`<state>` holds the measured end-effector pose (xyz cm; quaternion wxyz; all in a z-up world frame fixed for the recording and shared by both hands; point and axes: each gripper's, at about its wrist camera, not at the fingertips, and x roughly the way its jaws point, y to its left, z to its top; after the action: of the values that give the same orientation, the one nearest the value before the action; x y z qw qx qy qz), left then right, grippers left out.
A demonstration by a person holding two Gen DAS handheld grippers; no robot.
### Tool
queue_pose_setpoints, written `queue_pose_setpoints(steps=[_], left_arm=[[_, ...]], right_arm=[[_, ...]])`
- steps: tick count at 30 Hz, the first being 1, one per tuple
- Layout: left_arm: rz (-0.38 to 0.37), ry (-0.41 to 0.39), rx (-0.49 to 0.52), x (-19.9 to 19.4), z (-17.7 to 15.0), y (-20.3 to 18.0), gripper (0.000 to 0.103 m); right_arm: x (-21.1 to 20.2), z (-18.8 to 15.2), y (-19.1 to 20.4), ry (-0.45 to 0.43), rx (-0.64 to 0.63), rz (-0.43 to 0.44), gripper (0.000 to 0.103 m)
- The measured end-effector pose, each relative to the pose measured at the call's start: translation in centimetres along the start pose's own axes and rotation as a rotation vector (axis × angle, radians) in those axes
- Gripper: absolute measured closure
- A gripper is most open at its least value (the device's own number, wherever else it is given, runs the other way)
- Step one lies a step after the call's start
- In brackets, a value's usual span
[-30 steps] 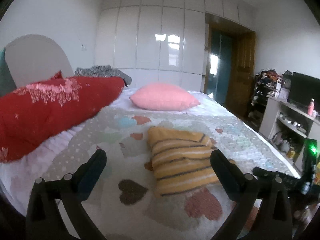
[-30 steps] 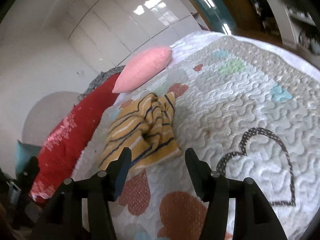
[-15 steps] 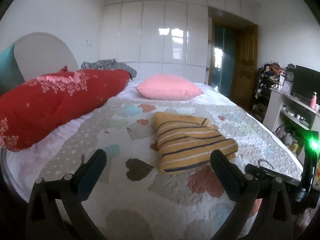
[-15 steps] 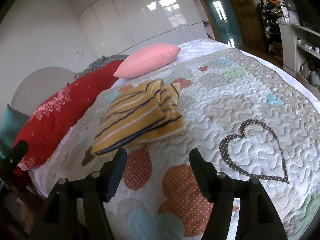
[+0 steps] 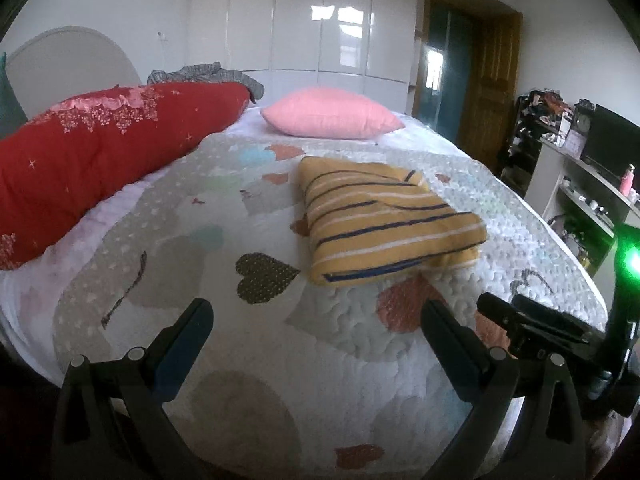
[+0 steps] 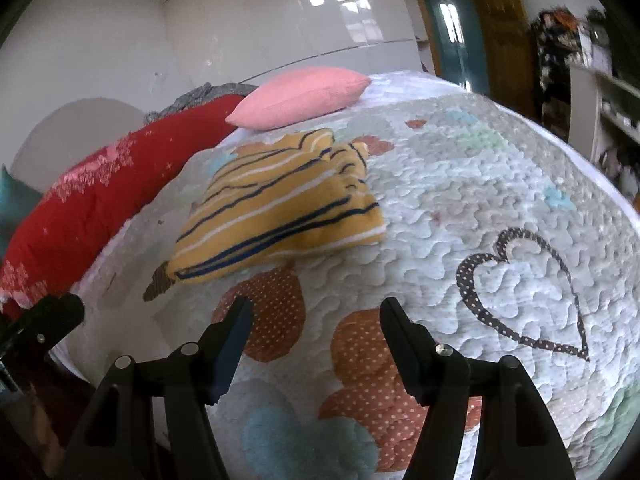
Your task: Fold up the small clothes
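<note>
A yellow garment with navy and white stripes (image 5: 380,220) lies folded in a compact rectangle on the heart-patterned quilt (image 5: 248,352); it also shows in the right wrist view (image 6: 280,208). My left gripper (image 5: 316,312) is open and empty, held above the quilt short of the garment's near edge. My right gripper (image 6: 316,308) is open and empty, near the garment's near edge, apart from it. The right gripper's body shows at the lower right of the left wrist view (image 5: 540,332).
A long red bolster (image 5: 100,152) lies along the bed's left side and a pink pillow (image 5: 332,118) at the far end. A grey cloth (image 5: 204,76) sits behind the bolster. Shelves and a TV stand (image 5: 592,196) are right of the bed, beyond its edge.
Both grippers have drawn back from the folded garment toward the bed's near edge. The garment has stayed put. Both grippers stayed open.
</note>
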<state>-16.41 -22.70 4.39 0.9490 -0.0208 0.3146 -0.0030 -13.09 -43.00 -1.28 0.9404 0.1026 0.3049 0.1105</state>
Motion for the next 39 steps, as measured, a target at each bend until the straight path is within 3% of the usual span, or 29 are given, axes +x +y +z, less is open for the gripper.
queue_pose_setpoints(steps=[10,26,39], left_arm=[[0.067,0.016,0.029,0.0,-0.6,0.8,0.0],[0.108,0.085,0.097,0.9,-1.4,-0.4,0.0],[0.087,0.126,0.089,1.4,-1.9,-0.3,0.0]], right_arm=[[0.3,-0.5,2.9,0.001,-0.116,-0.042,0.028],[0.3,-0.6,2.4,0.01,-0.108,-0.08,0.025],[0.2,-0.5,1.9,-0.004,-0.109,-0.136,0.024]])
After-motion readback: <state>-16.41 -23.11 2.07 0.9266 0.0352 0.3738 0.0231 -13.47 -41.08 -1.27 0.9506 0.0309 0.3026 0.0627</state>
